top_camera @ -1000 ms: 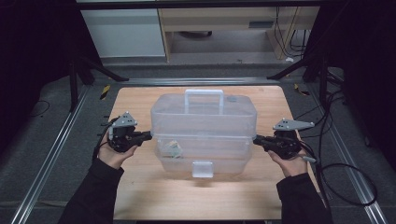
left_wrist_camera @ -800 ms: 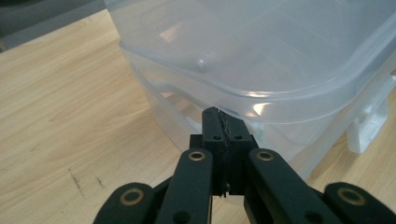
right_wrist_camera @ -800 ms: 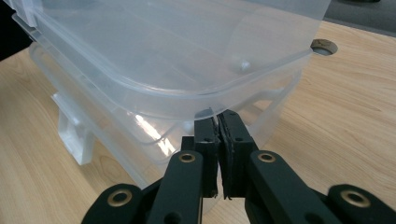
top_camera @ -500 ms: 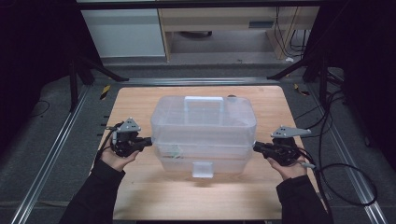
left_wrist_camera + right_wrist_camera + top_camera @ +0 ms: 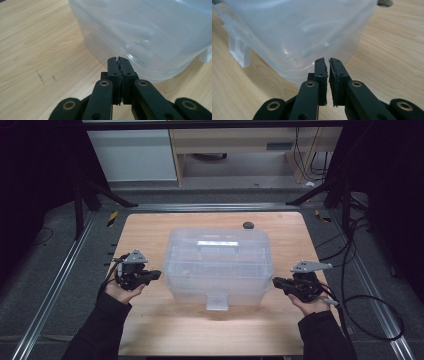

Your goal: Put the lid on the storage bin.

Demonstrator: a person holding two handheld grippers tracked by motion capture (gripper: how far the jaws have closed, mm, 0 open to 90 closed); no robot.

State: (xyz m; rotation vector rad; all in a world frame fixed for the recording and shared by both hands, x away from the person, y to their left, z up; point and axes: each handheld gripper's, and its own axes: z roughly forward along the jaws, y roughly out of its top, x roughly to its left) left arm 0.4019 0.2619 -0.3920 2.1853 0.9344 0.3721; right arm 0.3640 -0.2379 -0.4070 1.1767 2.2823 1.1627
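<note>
1. The left gripper (image 5: 119,58) has its two black jaws pressed flat together, pad against pad, with nothing between them. In the left gripper view the tips sit just short of the lower wall of the clear plastic box (image 5: 150,32), close beside it; whether they touch it I cannot tell.

2. The right gripper (image 5: 326,60) has its jaws nearly together, with only a thin sliver of a gap that widens slightly toward the tips. They hold nothing. In the right gripper view they point at the rounded lower corner of the box (image 5: 294,30), very near it.

3. In the high view the left gripper (image 5: 156,274) is held in the person's left hand (image 5: 122,290) off the box's left side, and the right gripper (image 5: 276,281) in the right hand (image 5: 307,301) off its right side. Both are level with the box's front half.

4. The box (image 5: 218,262) stands on the wooden table (image 5: 145,235), roughly at its middle, lid on, with its handle (image 5: 218,243) lying flat on top. A front latch tab (image 5: 217,302) hangs at the near side.

5. A small dark round object (image 5: 248,225) lies on the table just behind the box, apart from it.
</note>
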